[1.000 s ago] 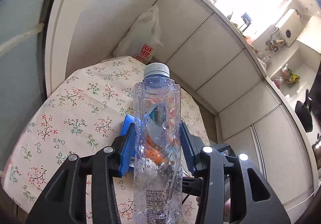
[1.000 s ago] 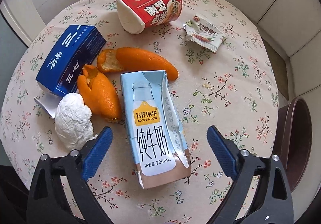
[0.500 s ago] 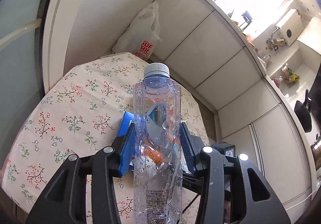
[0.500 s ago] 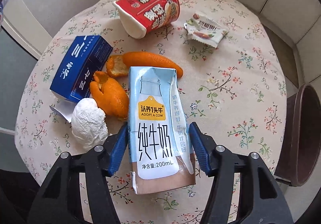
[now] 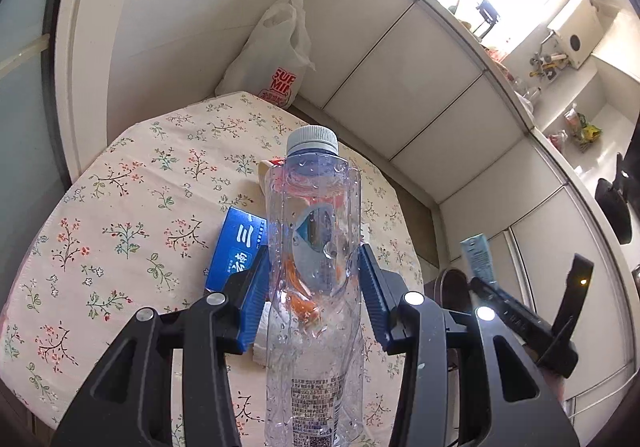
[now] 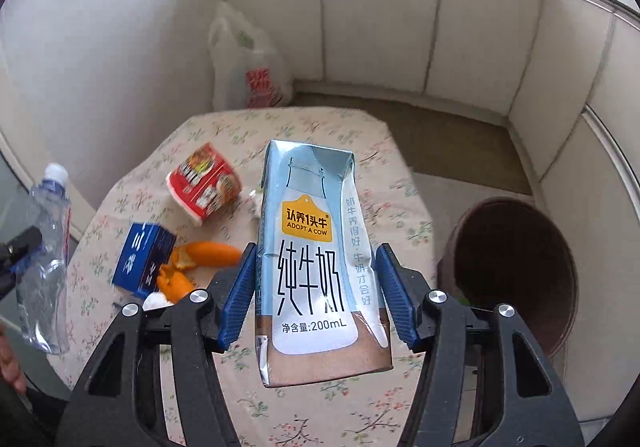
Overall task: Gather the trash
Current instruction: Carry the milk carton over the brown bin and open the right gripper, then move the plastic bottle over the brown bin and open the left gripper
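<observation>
Blown-out window glare, fisheye-bent edges

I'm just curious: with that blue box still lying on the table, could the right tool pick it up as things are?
Probably not yet. The right tool is already clamped on the milk carton, so nothing else fits between its pads. The blue box itself lies uncovered on the table.

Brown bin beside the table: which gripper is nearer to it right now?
Right. The right gripper, holding the milk carton, is raised next to the brown bin; the left gripper, holding the bottle, is over the table's far side.
</observation>
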A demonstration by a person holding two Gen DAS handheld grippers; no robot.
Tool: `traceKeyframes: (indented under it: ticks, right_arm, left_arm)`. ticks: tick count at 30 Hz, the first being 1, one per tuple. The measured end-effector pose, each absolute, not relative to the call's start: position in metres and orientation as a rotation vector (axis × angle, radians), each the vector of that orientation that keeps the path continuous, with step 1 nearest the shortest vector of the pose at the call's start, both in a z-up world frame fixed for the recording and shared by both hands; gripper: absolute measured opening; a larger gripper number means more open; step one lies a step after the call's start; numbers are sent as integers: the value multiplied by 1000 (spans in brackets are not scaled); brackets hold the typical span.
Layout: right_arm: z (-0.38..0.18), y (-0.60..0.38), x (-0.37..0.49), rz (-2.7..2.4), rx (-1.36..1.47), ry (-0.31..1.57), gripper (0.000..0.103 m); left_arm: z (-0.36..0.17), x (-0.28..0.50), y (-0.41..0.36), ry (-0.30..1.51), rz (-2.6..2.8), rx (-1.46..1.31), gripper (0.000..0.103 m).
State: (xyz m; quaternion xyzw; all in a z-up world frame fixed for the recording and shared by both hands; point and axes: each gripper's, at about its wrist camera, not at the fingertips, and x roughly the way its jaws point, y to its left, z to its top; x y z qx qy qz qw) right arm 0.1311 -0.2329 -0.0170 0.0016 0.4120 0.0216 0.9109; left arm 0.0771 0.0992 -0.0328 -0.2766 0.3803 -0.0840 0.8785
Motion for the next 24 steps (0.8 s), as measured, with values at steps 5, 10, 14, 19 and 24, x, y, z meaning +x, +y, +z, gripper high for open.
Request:
traceKeyframes:
  ticks: [5, 10, 14, 19, 24]
  right_arm:
    - [12, -306, 124, -181, 93, 697, 57]
    - [11, -361, 121, -443, 124, 612, 57]
    - [1, -388, 119, -556, 155, 617, 78]
    - [13, -401, 101, -657, 128, 549, 94]
    - [34, -420, 72, -759, 92, 470, 96]
  left_arm:
    - [-39, 86, 78, 819, -196, -541, 44]
    - [-47, 95, 47, 844, -225, -488, 44]
    - [-52, 101, 17, 854, -261, -450, 44]
    - [-52, 111, -30, 872, -337, -422, 44]
    - [-45, 127, -90, 886, -436, -421, 44]
